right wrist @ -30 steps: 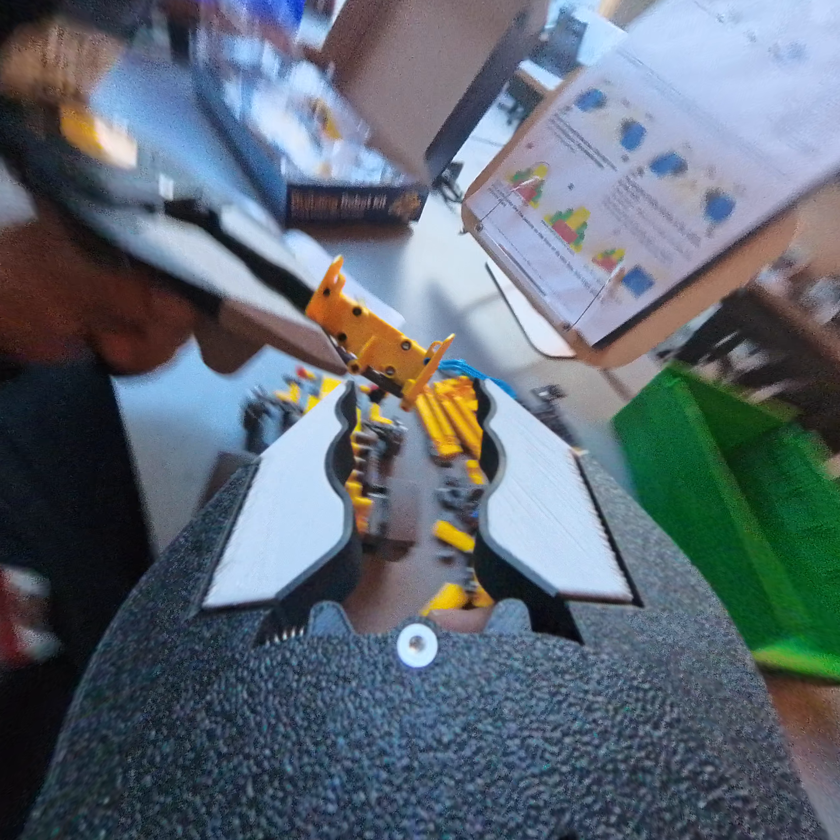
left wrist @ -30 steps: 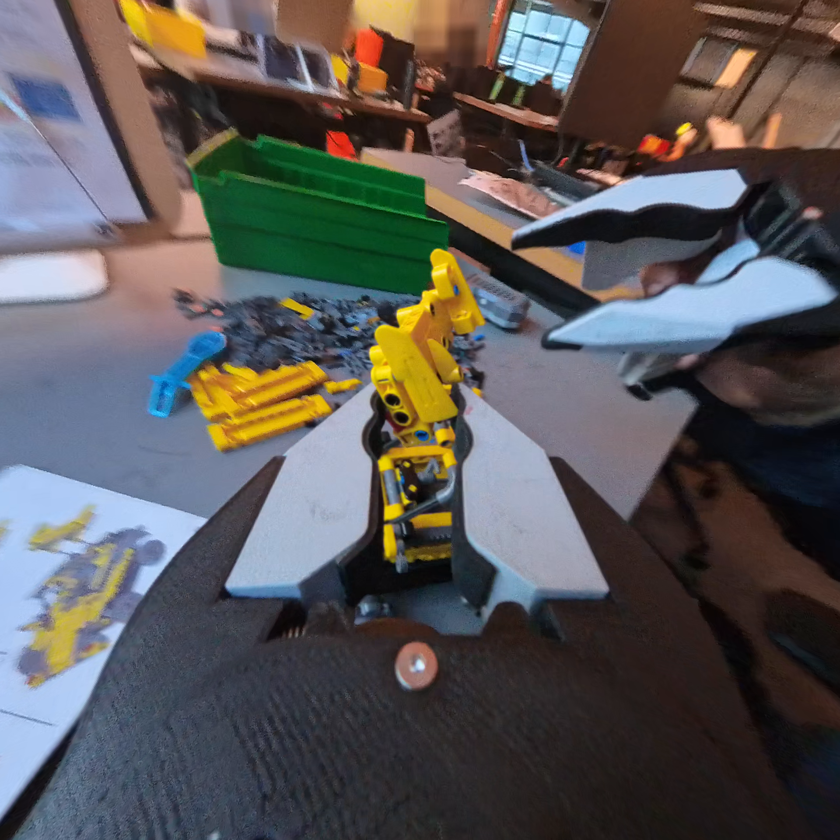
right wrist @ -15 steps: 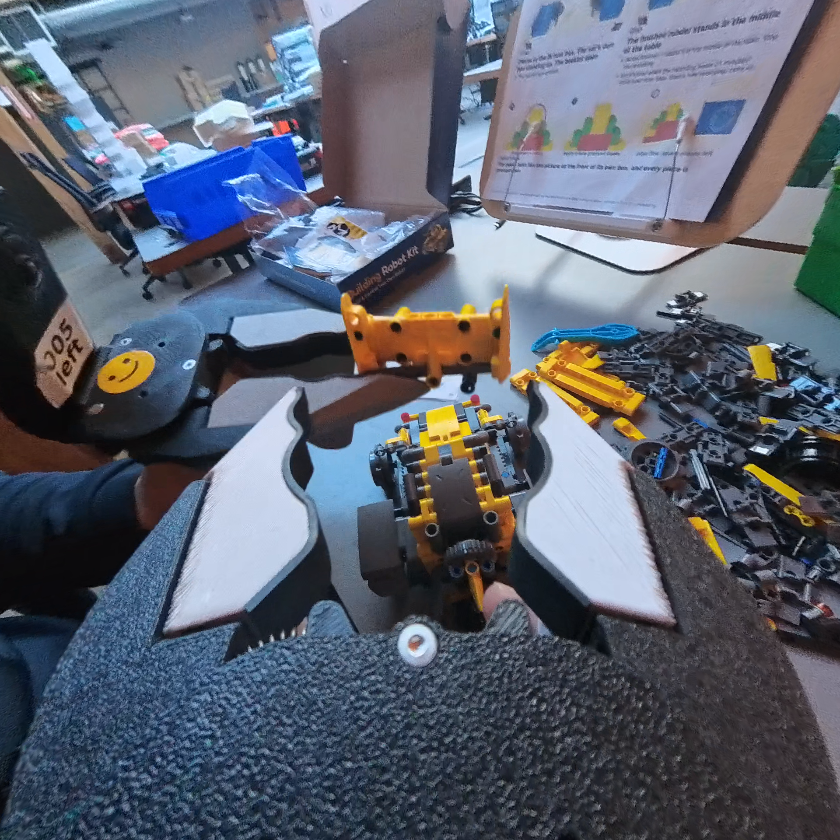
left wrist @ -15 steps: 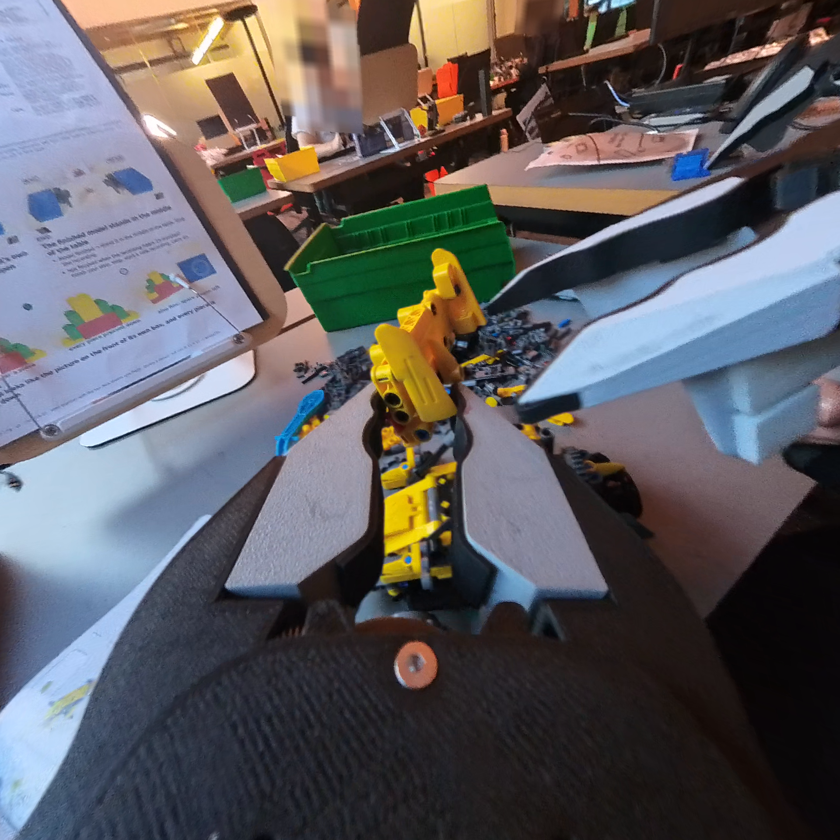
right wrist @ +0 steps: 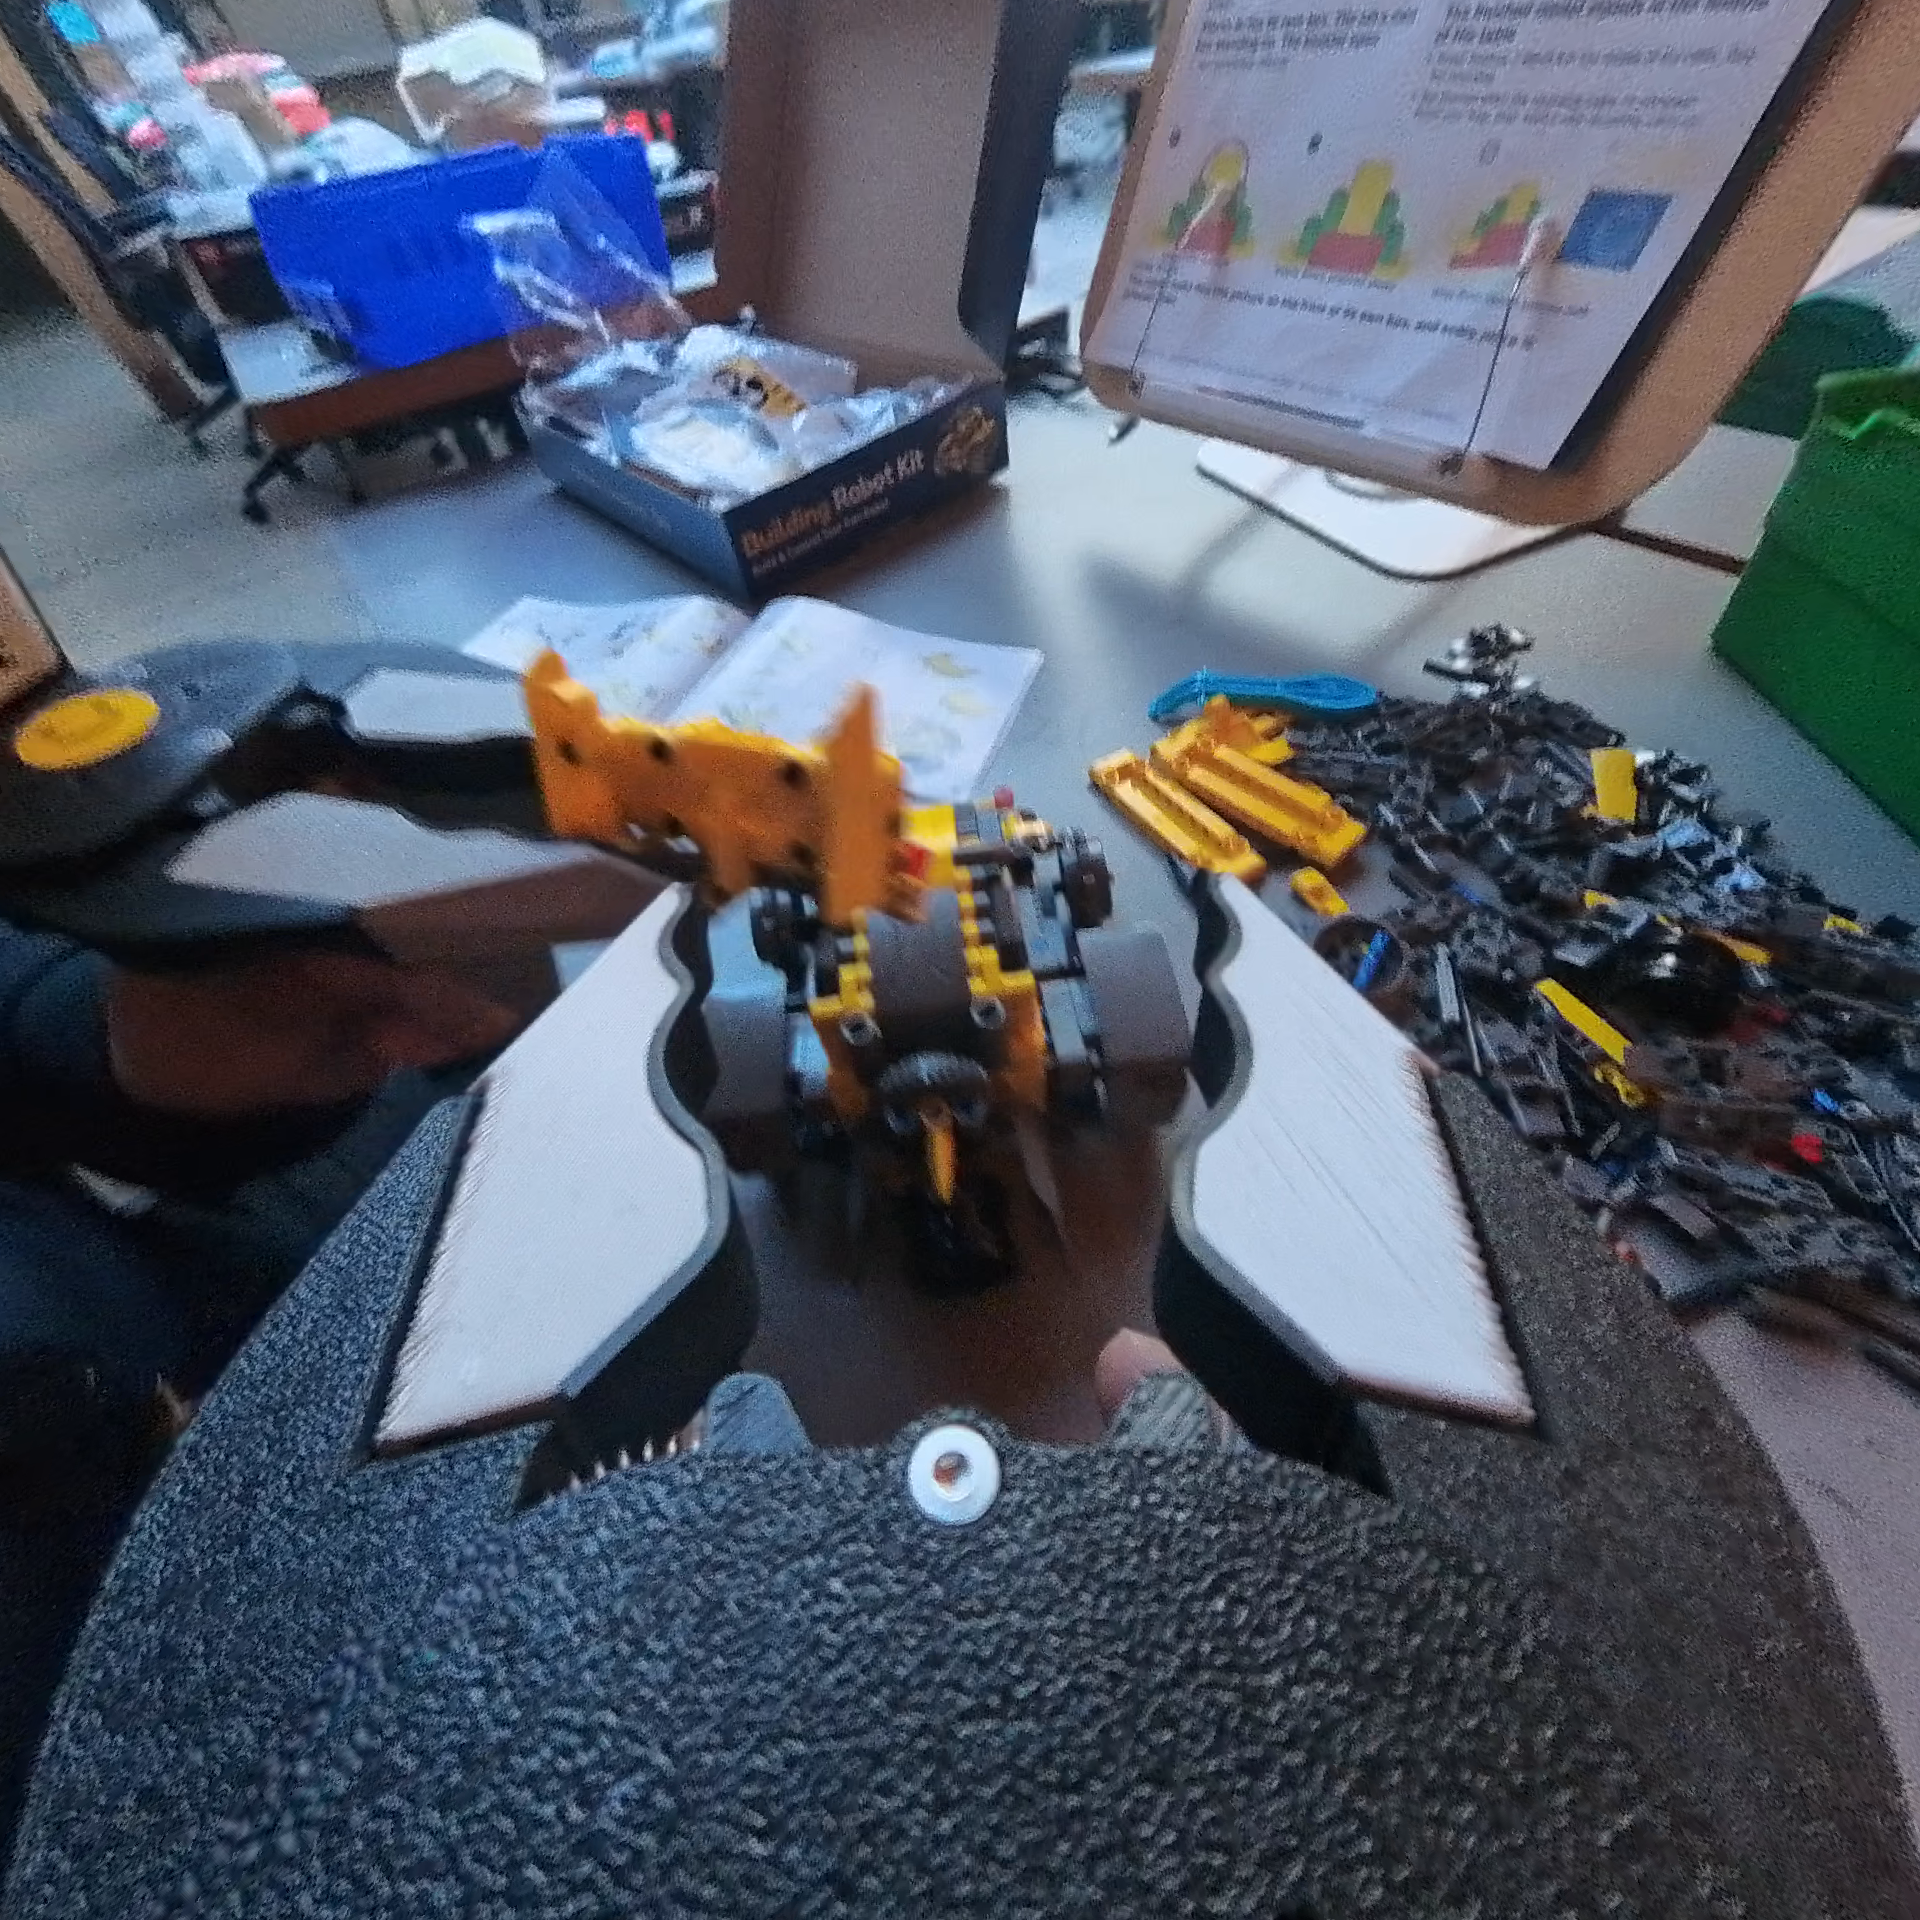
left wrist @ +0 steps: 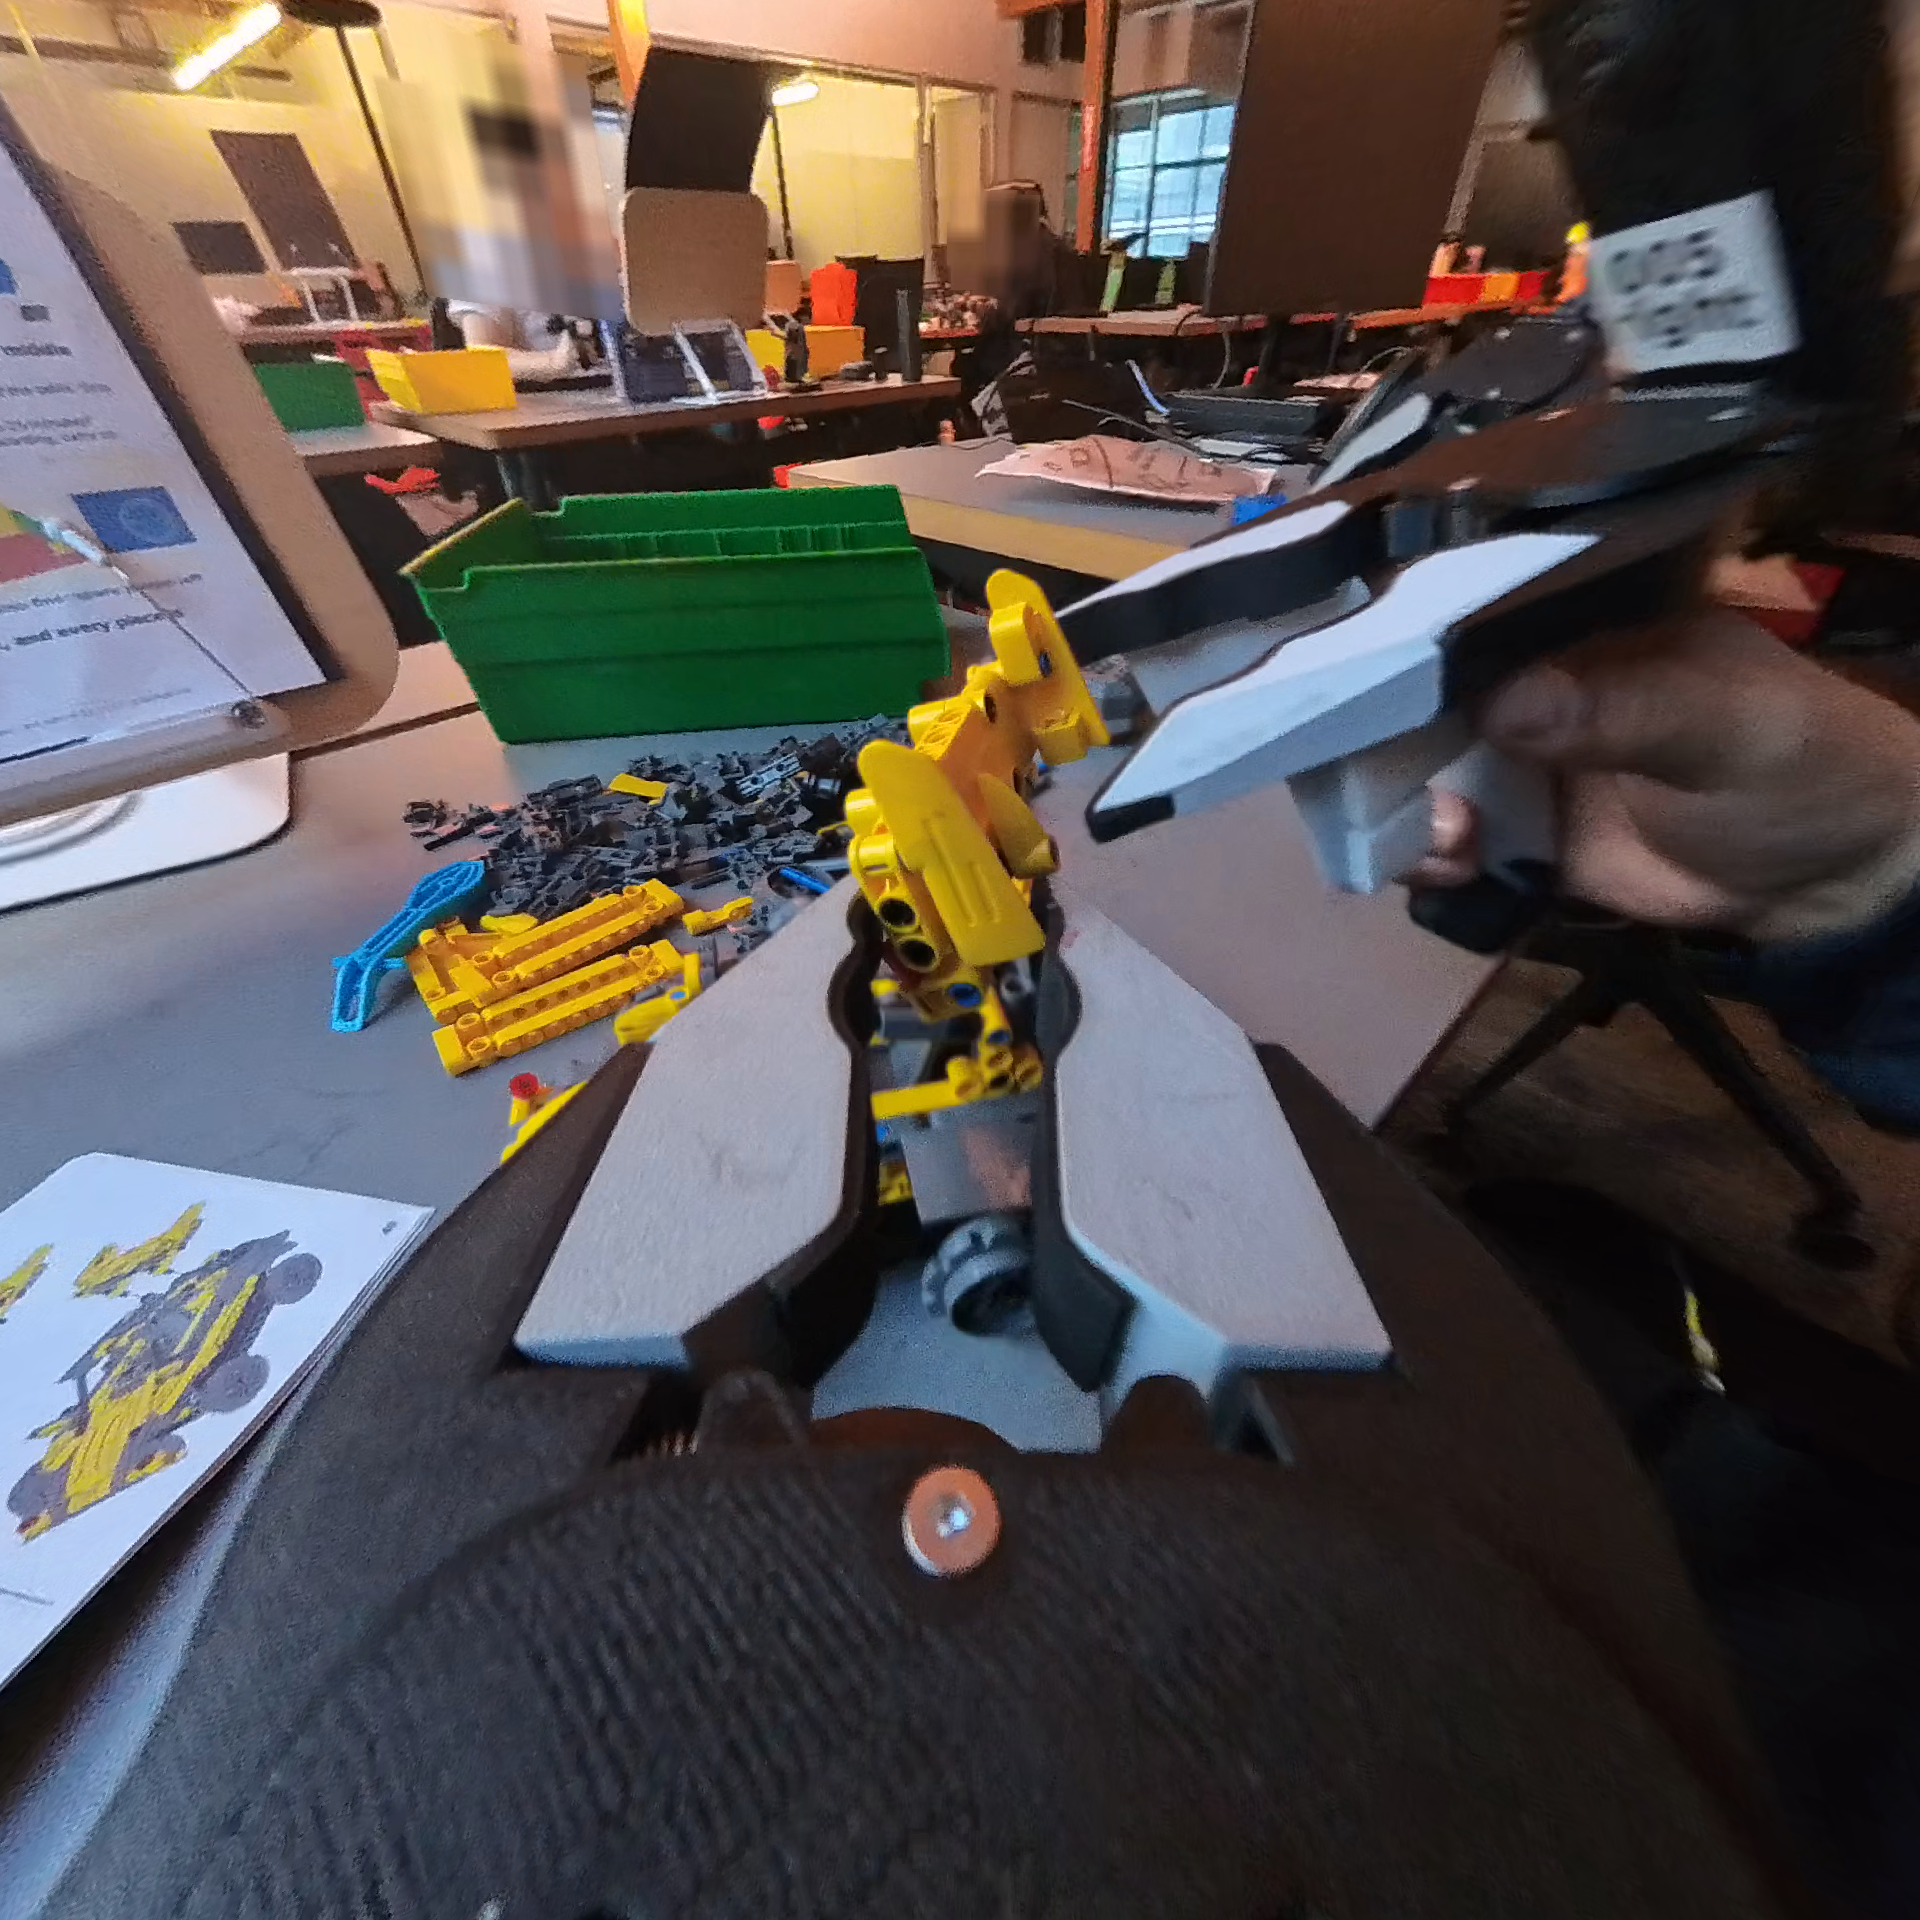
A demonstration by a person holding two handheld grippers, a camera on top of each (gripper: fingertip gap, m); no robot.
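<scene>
My left gripper (left wrist: 951,935) is shut on a yellow brick assembly (left wrist: 966,821) and holds it above the table. In the right wrist view it (right wrist: 520,790) comes in from the left with that yellow part (right wrist: 717,790) just over the front left of a yellow and black wheeled model (right wrist: 935,997). My right gripper (right wrist: 940,904) is open, its fingers on either side of the model on the table; I cannot tell if they touch it. The right gripper also shows in the left wrist view (left wrist: 1081,722), open, close to the yellow assembly's top.
A pile of dark small pieces (right wrist: 1610,935), yellow beams (left wrist: 540,966) and a blue piece (left wrist: 405,935) lie on the grey table. A green bin (left wrist: 675,613) stands behind. An open booklet (right wrist: 779,665), a kit box (right wrist: 790,457) and a board on a stand (right wrist: 1455,208) are nearby.
My right gripper has opened wider and come down around the wheeled model. My left gripper keeps its hold on the yellow assembly, now lower and nearer the model's front left.
</scene>
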